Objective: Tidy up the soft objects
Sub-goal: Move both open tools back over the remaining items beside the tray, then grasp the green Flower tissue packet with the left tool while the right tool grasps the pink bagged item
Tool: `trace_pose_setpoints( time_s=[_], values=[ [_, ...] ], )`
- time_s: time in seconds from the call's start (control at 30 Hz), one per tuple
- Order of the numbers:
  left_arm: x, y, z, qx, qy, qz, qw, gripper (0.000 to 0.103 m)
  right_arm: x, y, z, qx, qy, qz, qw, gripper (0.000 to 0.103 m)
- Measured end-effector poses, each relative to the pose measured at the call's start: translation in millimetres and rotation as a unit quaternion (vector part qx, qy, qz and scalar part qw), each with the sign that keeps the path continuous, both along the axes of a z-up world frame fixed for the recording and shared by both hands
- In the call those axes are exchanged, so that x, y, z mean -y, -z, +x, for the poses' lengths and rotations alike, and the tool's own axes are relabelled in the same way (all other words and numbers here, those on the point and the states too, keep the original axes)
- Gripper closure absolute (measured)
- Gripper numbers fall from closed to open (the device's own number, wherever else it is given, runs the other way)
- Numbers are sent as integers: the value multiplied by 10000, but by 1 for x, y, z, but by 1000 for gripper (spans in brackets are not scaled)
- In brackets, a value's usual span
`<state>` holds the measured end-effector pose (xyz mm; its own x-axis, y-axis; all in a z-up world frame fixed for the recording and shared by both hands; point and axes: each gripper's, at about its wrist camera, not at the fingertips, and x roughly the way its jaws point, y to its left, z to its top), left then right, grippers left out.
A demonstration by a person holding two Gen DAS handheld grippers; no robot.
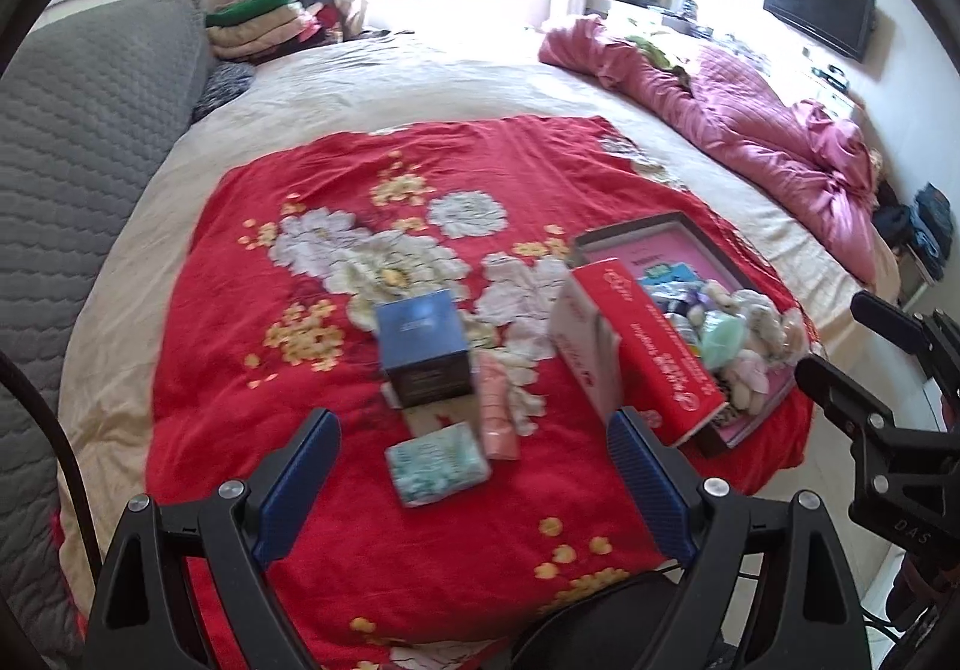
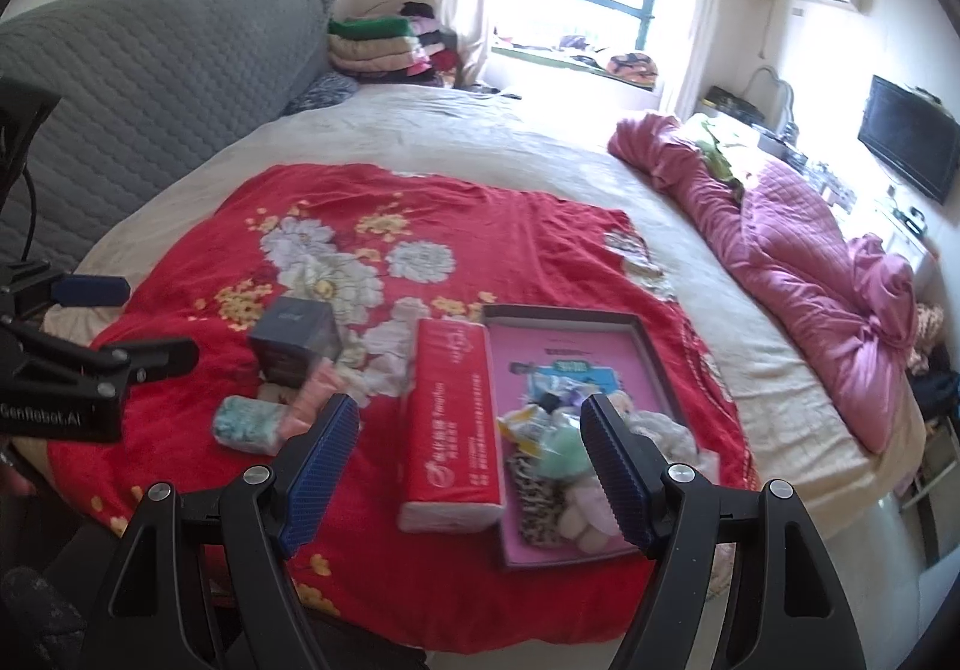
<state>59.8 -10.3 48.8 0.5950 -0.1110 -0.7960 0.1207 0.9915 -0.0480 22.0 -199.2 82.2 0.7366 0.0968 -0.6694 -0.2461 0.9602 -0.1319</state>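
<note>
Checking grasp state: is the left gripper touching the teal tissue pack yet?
Apart. The left wrist view shows the left gripper open, the teal tissue pack lying on the red blanket between the pads, clear of both.

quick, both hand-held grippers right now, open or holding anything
Left hand-held gripper: open, holding nothing, above the red blanket.
Right hand-held gripper: open, holding nothing, above the red tissue pack.

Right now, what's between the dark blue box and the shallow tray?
The red tissue pack lies between the dark blue box and the shallow tray, shown clearly in the right wrist view.
</note>
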Motion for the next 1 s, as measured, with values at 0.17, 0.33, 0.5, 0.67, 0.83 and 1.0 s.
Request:
trace_pose_setpoints(
  time_s=[0.17,0.33,0.5,0.67,0.83,1.0],
  values=[
    [-24,7,1,-92,-249,-25,9996,13,-19,3,1,-42,-188,22,9998,26],
    [-39,19,0,-208,-407,4,9990,13,-35,9,4,-102,-342,16,9994,26],
    [-50,38,0,-353,-476,72,9982,13,-49,18,8,-224,-493,-22,9985,26],
    [-62,66,1,-633,-530,130,9965,13,-62,32,13,-360,-627,-98,9973,26],
    [-75,99,8,-1036,-548,-64,9931,13,-74,46,22,-523,-688,-205,9960,26],
    [-80,132,21,-1433,-500,-216,9882,13,-84,59,34,-654,-733,-266,9948,26]
  ],
)
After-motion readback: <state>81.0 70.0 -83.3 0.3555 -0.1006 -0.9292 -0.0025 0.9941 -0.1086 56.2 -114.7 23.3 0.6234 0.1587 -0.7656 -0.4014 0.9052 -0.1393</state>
